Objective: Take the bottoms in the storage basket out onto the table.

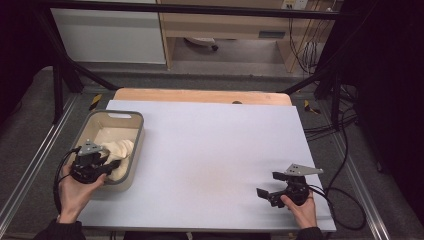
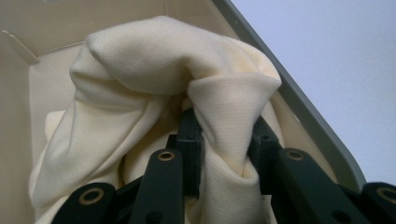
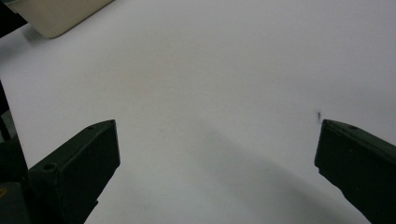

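A cream cloth (image 1: 120,149) lies bunched inside a grey-rimmed beige bin (image 1: 115,115) at the table's left. My left gripper (image 1: 111,164) reaches into the bin from its near end and is shut on a fold of that cloth (image 2: 229,116), which bulges up between the two black jaws. The bin's rim (image 2: 308,121) runs diagonally to the right of the cloth. My right gripper (image 1: 267,185) rests low over the white table at the front right, its jaws wide apart with nothing between them (image 3: 217,168).
The white table sheet (image 1: 215,150) spreads between the bin and the right gripper. A wooden strip (image 1: 200,95) borders the far edge. Cables (image 1: 345,165) trail off the table's right side. A corner of the bin (image 3: 56,18) appears far off in the right gripper view.
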Motion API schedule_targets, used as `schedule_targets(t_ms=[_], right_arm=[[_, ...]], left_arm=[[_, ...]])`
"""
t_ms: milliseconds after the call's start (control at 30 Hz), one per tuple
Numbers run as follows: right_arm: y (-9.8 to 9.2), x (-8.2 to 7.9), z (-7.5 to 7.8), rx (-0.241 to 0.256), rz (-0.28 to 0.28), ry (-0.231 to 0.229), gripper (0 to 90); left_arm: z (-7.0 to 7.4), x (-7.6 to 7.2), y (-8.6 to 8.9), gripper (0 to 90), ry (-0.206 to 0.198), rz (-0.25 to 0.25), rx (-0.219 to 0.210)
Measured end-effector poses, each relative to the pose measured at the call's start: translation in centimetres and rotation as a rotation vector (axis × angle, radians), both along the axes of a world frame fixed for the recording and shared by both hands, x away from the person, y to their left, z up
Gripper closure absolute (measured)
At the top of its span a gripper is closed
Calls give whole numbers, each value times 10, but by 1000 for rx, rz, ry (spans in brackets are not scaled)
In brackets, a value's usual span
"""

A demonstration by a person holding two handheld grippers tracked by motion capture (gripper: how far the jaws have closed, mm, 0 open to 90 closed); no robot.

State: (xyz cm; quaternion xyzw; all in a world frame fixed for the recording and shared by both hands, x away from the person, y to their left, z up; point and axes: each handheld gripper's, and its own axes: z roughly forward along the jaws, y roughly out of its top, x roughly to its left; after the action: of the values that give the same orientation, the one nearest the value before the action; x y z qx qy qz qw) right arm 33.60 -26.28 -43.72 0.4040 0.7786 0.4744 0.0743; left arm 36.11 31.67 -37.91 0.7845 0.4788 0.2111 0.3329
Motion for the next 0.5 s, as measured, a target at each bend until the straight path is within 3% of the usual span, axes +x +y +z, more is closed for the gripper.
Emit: schedule_targets(t_ms=[500], right_arm=[[0, 0, 0, -1, 1, 1, 5]], left_arm=[[3, -4, 3, 729, -43, 0, -28]])
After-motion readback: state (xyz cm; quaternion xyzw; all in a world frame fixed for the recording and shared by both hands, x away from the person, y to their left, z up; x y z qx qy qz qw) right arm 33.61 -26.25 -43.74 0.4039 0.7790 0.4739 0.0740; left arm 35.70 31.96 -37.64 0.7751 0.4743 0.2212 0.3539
